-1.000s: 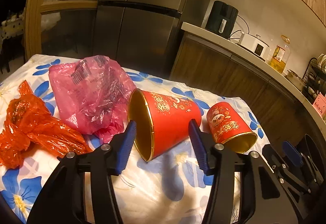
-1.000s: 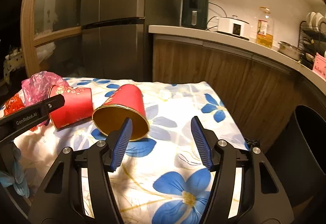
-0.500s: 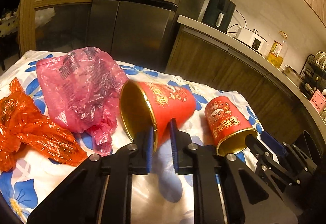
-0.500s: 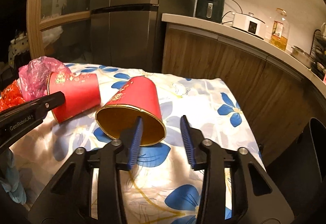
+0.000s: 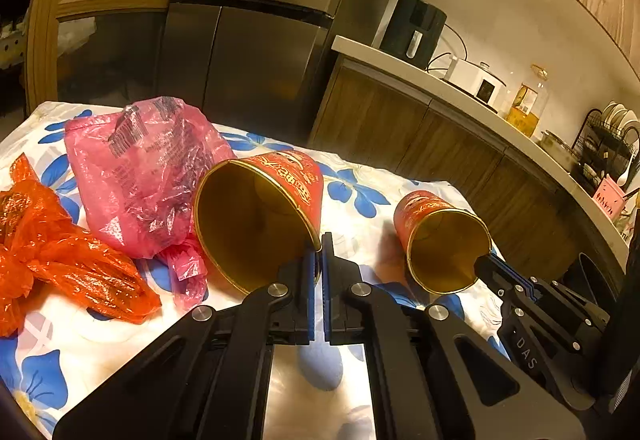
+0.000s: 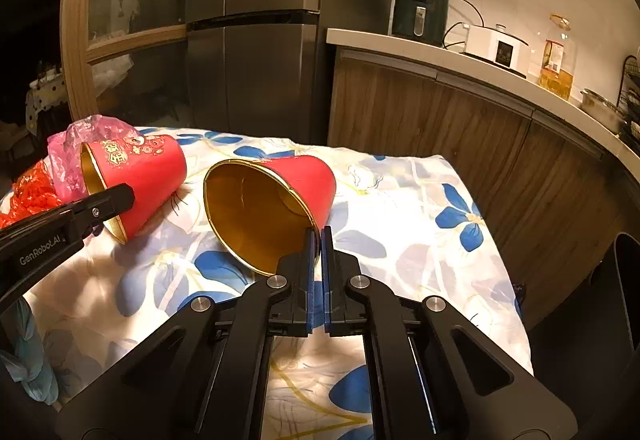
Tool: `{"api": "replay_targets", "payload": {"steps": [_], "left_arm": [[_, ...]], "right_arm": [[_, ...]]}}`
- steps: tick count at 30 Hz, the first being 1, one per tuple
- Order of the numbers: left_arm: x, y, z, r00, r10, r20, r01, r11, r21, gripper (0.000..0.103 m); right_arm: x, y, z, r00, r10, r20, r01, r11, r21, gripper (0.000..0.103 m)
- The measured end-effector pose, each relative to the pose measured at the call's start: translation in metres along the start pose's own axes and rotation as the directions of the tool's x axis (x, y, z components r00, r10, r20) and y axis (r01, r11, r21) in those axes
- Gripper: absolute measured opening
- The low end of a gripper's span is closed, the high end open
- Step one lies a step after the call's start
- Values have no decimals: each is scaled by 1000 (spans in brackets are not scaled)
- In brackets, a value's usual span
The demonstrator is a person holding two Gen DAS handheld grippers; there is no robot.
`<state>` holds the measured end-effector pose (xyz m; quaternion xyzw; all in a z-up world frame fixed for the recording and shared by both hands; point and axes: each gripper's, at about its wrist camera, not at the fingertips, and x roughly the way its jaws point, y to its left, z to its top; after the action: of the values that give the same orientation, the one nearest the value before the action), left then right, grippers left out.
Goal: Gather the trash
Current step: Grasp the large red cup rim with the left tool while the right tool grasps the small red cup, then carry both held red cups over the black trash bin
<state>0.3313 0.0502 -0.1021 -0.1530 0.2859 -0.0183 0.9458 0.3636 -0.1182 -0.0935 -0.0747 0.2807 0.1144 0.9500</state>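
Note:
Two red paper cups with gold insides lie on their sides on the flowered tablecloth (image 6: 400, 224). My left gripper (image 5: 319, 240) has its jaws closing, and the pads pinch the lower rim of the left cup (image 5: 256, 216), which is next to a pink plastic bag (image 5: 148, 172) and an orange plastic bag (image 5: 68, 268). My right gripper (image 6: 319, 236) is likewise closing, with the rim of the right cup (image 6: 264, 208) between its pads. Each wrist view also shows the other cup (image 5: 440, 240) (image 6: 140, 176) with the other gripper (image 5: 482, 262) (image 6: 120, 200) at its rim.
A black bin (image 6: 616, 300) stands off the table's right side. Behind the table are a steel fridge (image 6: 256, 40) and a wooden counter (image 6: 460, 112) with appliances and an oil bottle. A dish rack (image 5: 608, 144) sits far right.
Both grippers went from wide open to closed, each onto a cup's rim. Both cups now face their open mouths more toward the cameras.

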Motion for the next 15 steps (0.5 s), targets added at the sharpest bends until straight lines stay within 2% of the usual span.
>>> {"api": "replay_targets", "payload": {"steps": [7, 15], "left_arm": [[-13, -10, 0, 1000, 16, 20, -17, 999, 38, 2], [-39, -38, 1, 999, 8, 52, -14, 994, 106, 2]], "right_arm": [[-21, -9, 1, 999, 2, 36, -3, 999, 35, 3], [-67, -30, 4, 994, -10, 110, -1, 996, 92, 3]]}}
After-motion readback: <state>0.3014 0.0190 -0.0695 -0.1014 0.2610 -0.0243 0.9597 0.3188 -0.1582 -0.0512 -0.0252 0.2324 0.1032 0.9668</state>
